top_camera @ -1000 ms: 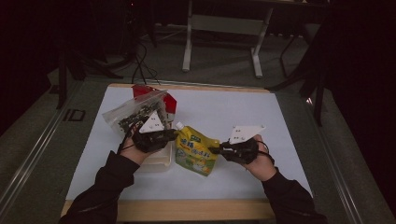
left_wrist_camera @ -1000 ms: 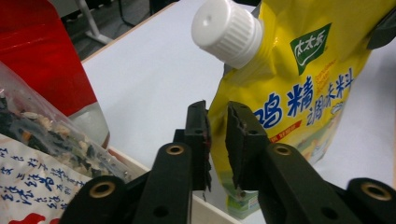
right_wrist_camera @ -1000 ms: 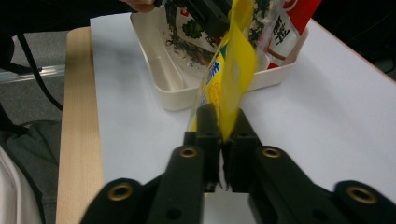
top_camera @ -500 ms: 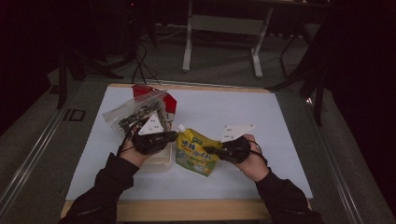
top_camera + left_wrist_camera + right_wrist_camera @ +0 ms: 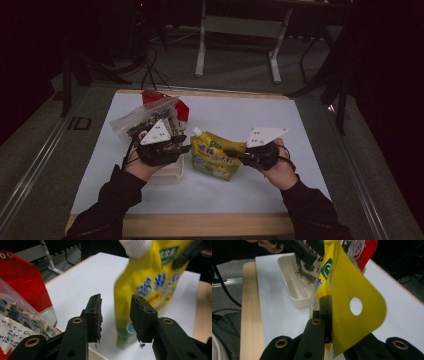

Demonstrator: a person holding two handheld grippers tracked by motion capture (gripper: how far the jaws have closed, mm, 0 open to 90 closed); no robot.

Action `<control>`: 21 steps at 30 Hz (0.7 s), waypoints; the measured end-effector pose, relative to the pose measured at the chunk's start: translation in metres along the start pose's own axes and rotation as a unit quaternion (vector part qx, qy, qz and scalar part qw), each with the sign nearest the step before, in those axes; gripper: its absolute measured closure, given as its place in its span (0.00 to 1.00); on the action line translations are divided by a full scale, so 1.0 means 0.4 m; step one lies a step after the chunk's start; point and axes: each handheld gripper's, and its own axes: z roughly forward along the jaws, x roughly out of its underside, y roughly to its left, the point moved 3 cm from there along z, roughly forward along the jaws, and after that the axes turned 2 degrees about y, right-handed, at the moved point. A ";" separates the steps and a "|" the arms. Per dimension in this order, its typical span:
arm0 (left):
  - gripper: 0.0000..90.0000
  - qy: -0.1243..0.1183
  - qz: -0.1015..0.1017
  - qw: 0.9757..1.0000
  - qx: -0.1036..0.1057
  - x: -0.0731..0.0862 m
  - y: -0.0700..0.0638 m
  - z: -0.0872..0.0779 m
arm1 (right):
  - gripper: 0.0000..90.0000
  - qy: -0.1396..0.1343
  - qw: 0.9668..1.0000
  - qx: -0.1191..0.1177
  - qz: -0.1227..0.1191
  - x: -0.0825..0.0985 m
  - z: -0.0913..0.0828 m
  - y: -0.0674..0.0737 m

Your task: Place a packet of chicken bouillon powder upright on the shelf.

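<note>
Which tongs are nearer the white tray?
Left. The left tongs hover right above the white tray, jaws just opened and empty. The right tongs sit farther off, clamping the yellow pouch.

You see a yellow glossy plastic pouch [image 5: 216, 159] with a smooth white plastic cap [image 5: 135, 246]. The black gripper jaws look matt plastic with brass-coloured metal rivets [image 5: 77, 320]. The cream tray [image 5: 295, 282] is smooth plastic, the table sheet [image 5: 240, 115] matt white, its edge [image 5: 205, 225] pale wood.

The table [image 5: 310, 150] is seen from above; the yellow pouch [image 5: 216, 159] [image 5: 150, 282] [image 5: 352, 302] is shared close-up by both gripper views.
</note>
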 end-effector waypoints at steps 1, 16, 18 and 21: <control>0.66 0.000 0.000 1.000 0.000 0.000 0.000 0.000 | 1.00 0.000 1.000 0.000 0.000 0.000 0.000 0.000; 0.38 -0.015 -0.011 0.999 0.028 0.046 -0.110 -0.068 | 1.00 -0.025 0.999 0.005 -0.020 -0.073 -0.038 -0.025; 0.33 -0.021 -0.016 0.999 0.027 0.061 -0.129 -0.087 | 1.00 -0.025 0.999 0.005 -0.029 -0.089 -0.030 -0.021; 0.25 -0.018 -0.028 0.999 0.035 0.082 -0.144 -0.098 | 1.00 -0.030 0.999 -0.002 -0.034 -0.107 -0.023 -0.019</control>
